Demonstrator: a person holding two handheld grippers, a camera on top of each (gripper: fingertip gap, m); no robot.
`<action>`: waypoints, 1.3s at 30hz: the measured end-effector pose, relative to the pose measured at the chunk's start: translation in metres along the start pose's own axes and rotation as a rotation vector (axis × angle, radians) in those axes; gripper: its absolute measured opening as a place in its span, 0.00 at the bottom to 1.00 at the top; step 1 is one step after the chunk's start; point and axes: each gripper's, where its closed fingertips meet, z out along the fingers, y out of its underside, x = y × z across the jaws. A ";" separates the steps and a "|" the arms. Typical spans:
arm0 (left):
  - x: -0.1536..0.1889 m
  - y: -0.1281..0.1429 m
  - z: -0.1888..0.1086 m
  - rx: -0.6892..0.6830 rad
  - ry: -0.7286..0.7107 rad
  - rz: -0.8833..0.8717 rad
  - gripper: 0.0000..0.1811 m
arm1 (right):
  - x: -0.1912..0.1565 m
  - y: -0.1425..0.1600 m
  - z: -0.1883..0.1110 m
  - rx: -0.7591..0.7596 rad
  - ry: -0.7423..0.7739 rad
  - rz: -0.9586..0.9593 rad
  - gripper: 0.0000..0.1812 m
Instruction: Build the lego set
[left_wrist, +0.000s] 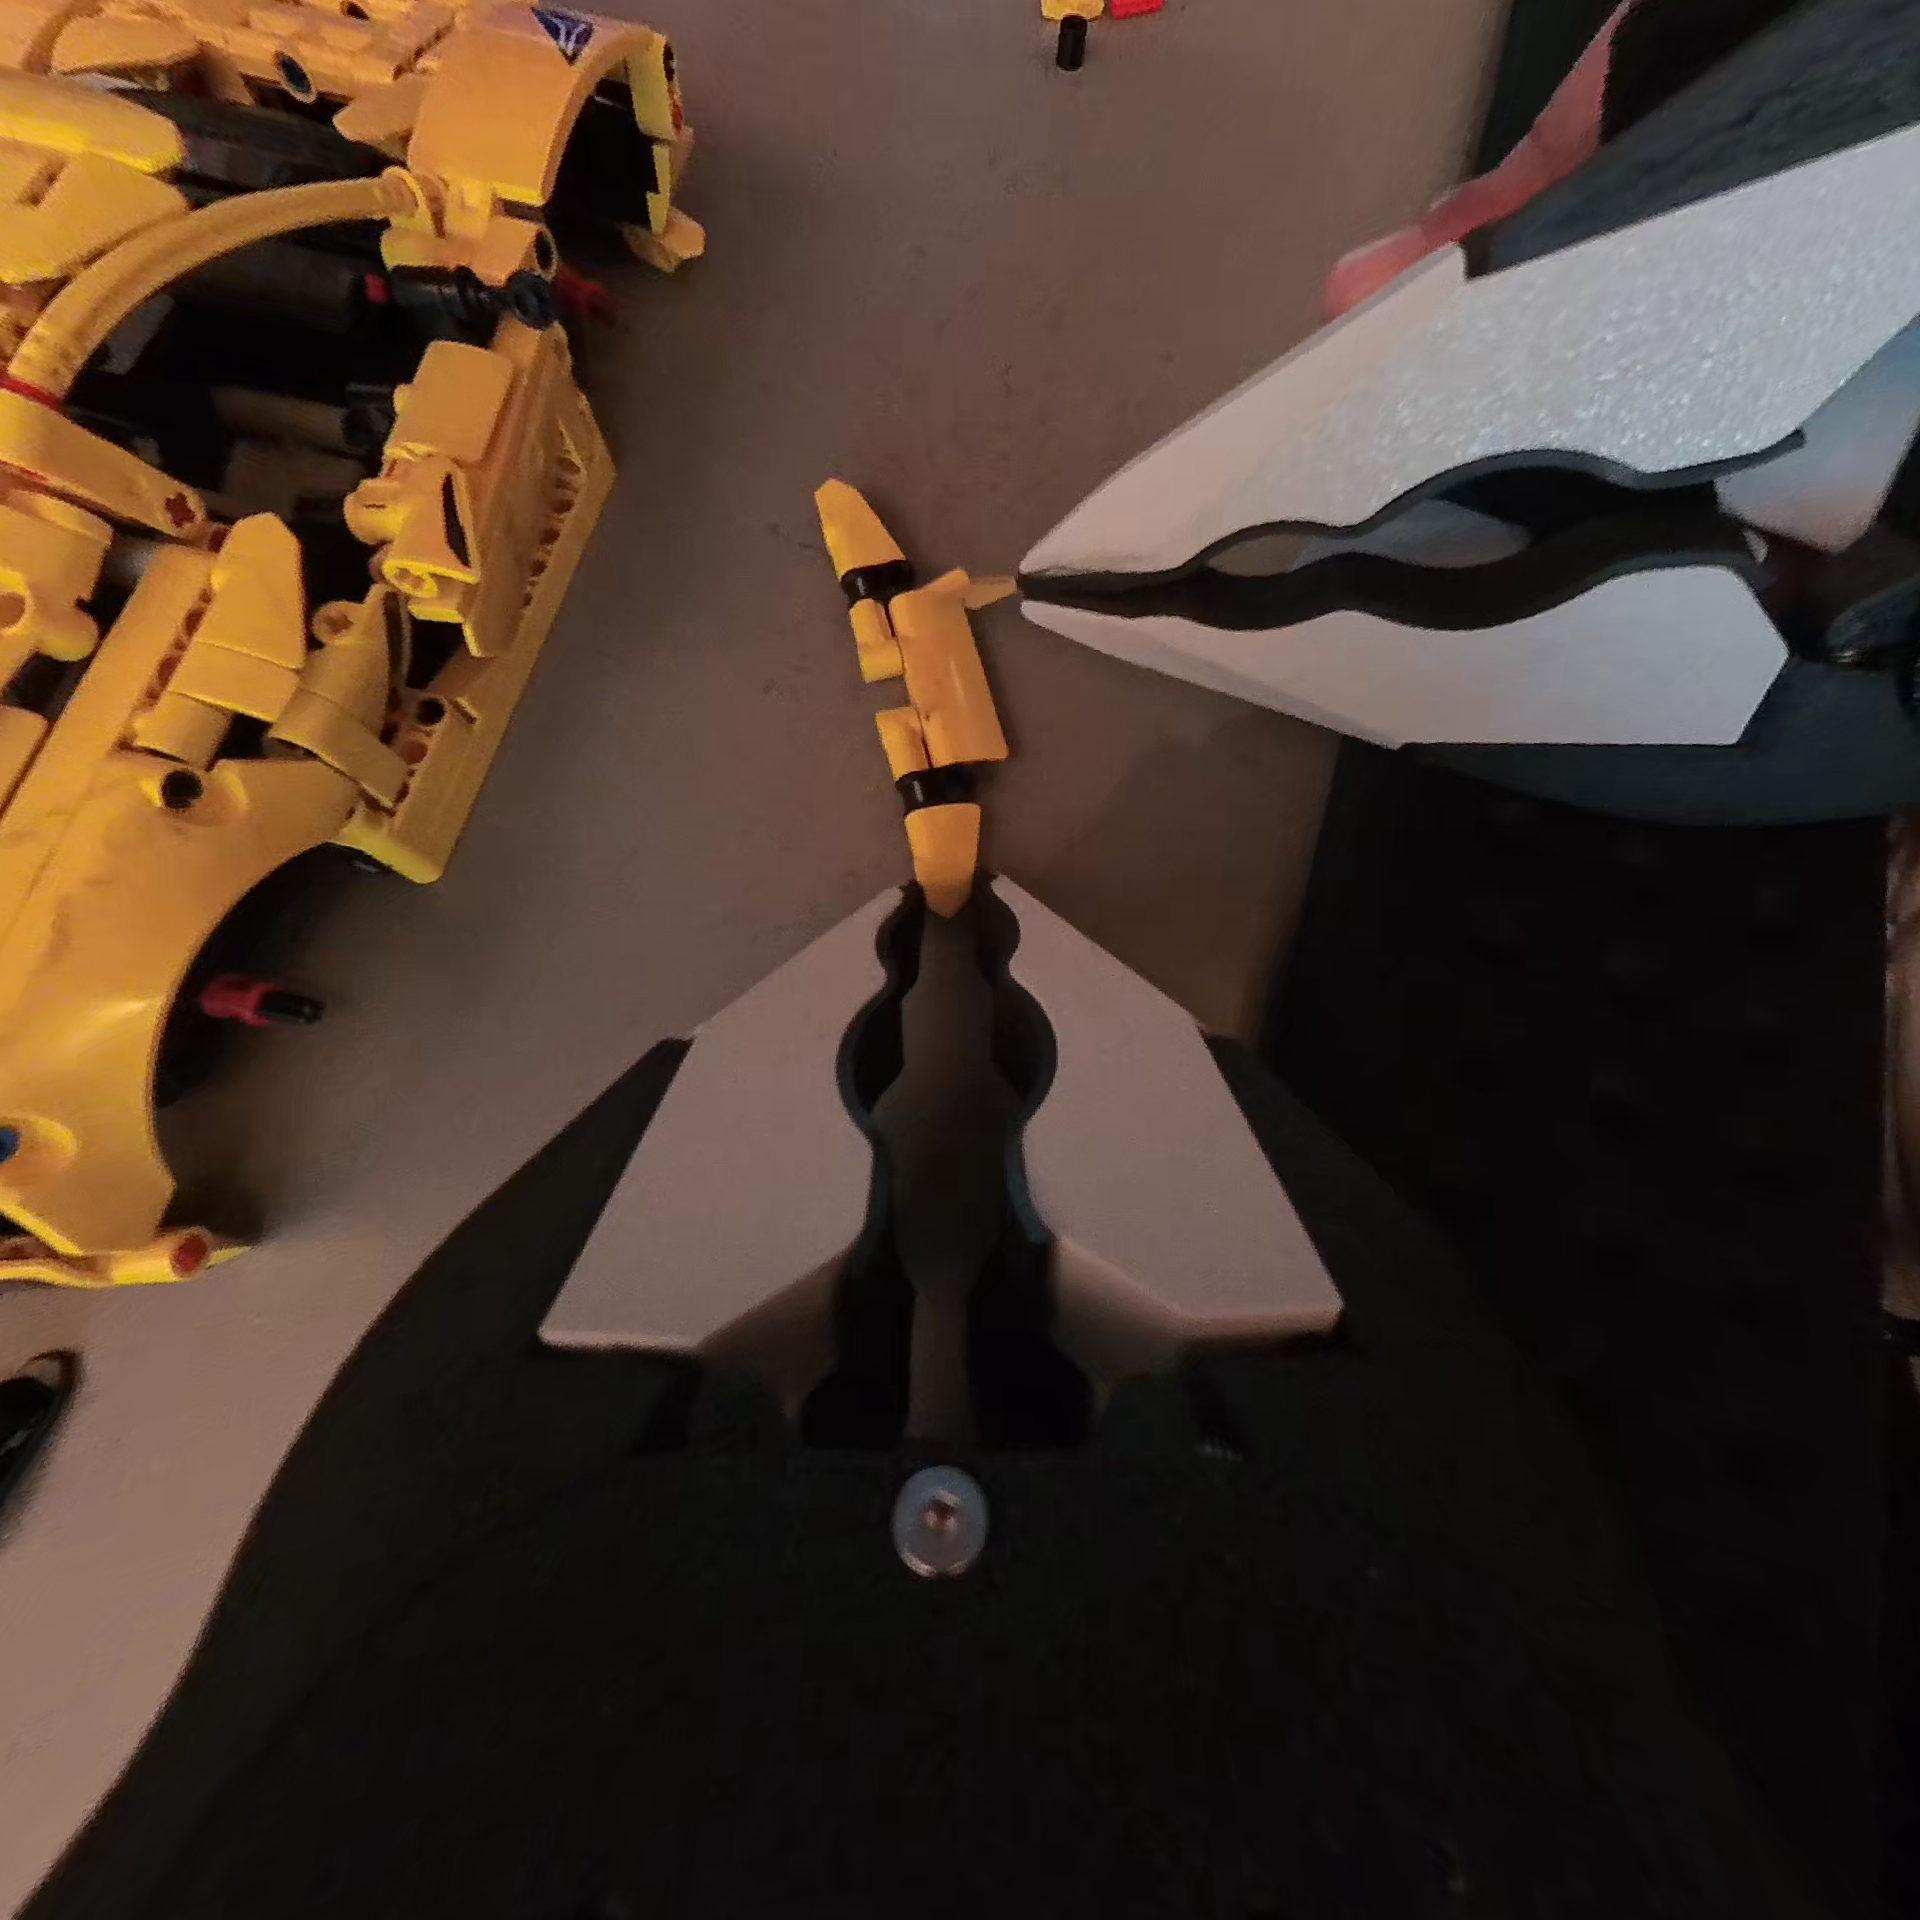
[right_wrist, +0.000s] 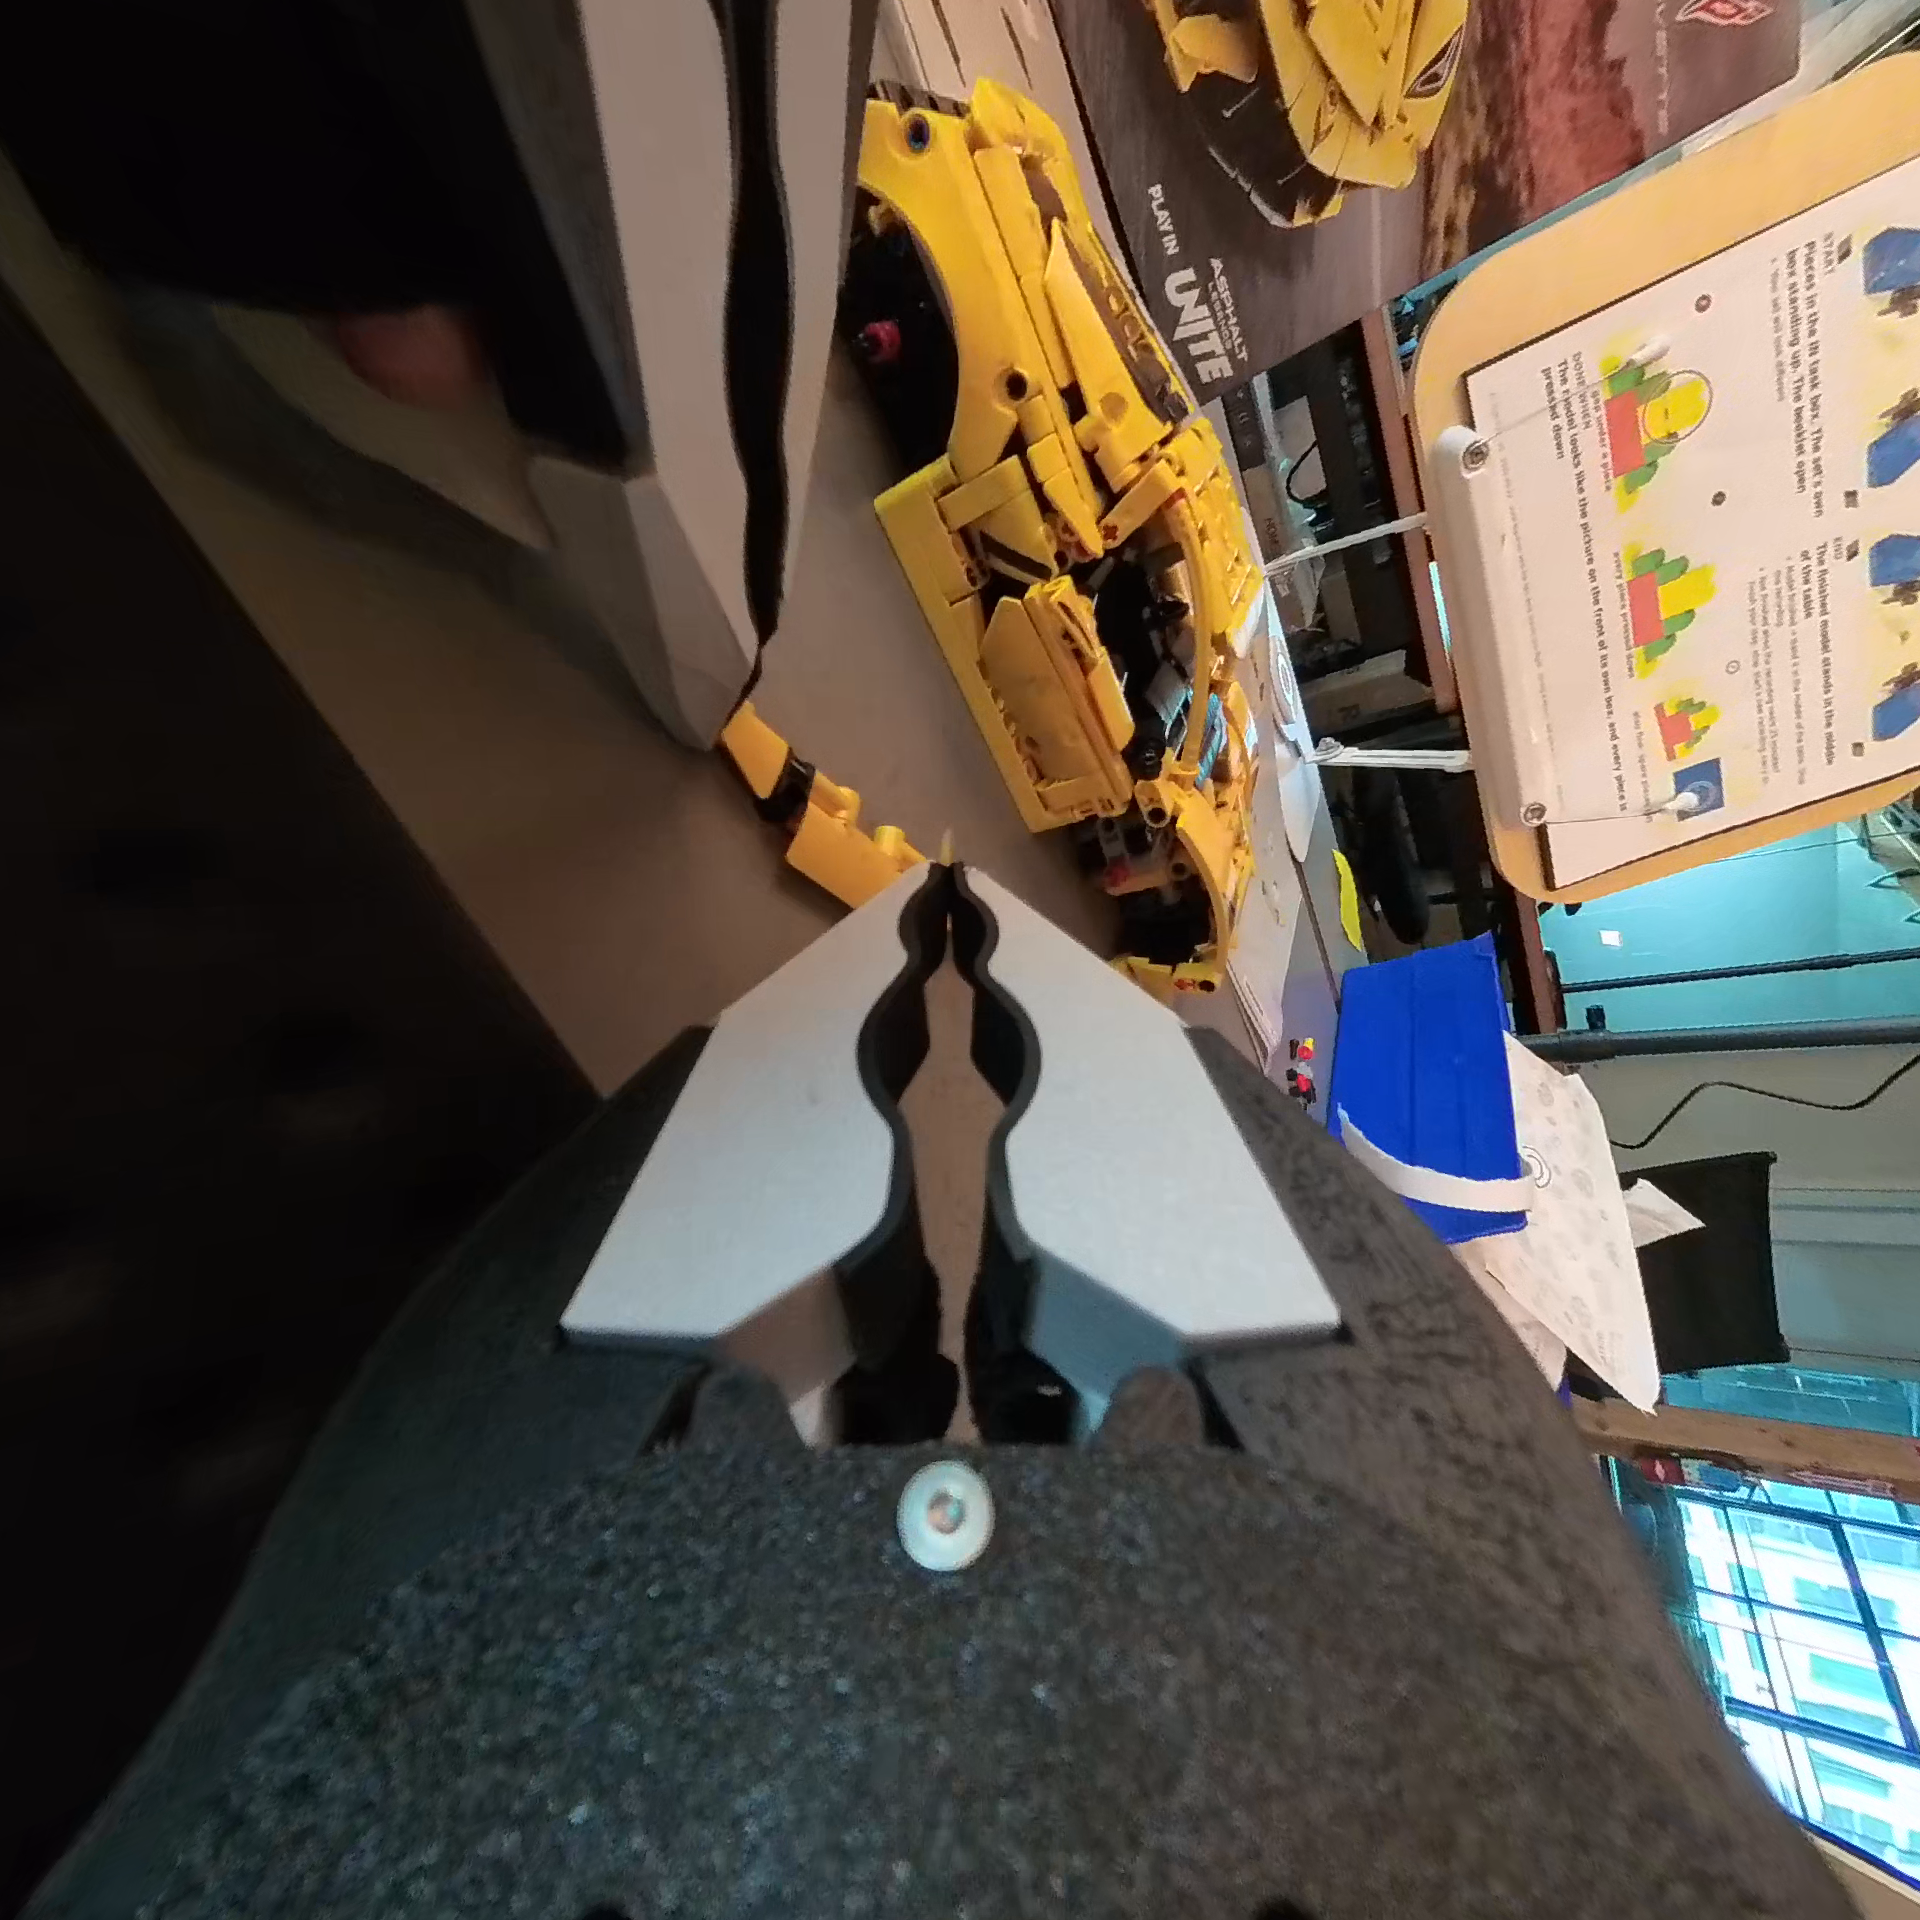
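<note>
A small yellow sub-assembly (left_wrist: 925, 675) with two black connectors is held just above the grey table. My left gripper (left_wrist: 945, 896) is shut on its near pointed end. My right gripper (left_wrist: 1023, 588) comes in from the right, shut on a small tan pin (left_wrist: 987, 590) whose free end meets the sub-assembly's side. In the right wrist view, my right gripper (right_wrist: 948, 871) pinches the pin (right_wrist: 945, 844) against the sub-assembly (right_wrist: 831, 826), and the left gripper (right_wrist: 750, 694) grips its far end. The large yellow car model (left_wrist: 260, 623) lies to the left, and also shows in the right wrist view (right_wrist: 1070, 540).
A loose red and black pin (left_wrist: 260, 1003) lies by the car, and a black pin (left_wrist: 1068, 44) at the far edge. The table edge (left_wrist: 1299, 831) drops off to the right. Beyond the car are the set's box (right_wrist: 1351, 125), an instruction board (right_wrist: 1683, 520) and a blue bin (right_wrist: 1423, 1091). The grippers' ends are close to 5 centimetres from one another.
</note>
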 end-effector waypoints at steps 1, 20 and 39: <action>0.000 0.000 0.000 0.000 0.000 -0.001 0.05 | 0.000 0.000 0.000 0.002 0.001 -0.002 0.00; 0.001 0.000 0.000 0.005 0.016 -0.018 0.05 | -0.001 0.000 0.003 -0.004 -0.009 0.005 0.00; 0.001 0.000 0.000 0.004 0.015 -0.021 0.05 | -0.002 0.001 0.002 -0.010 -0.031 0.024 0.00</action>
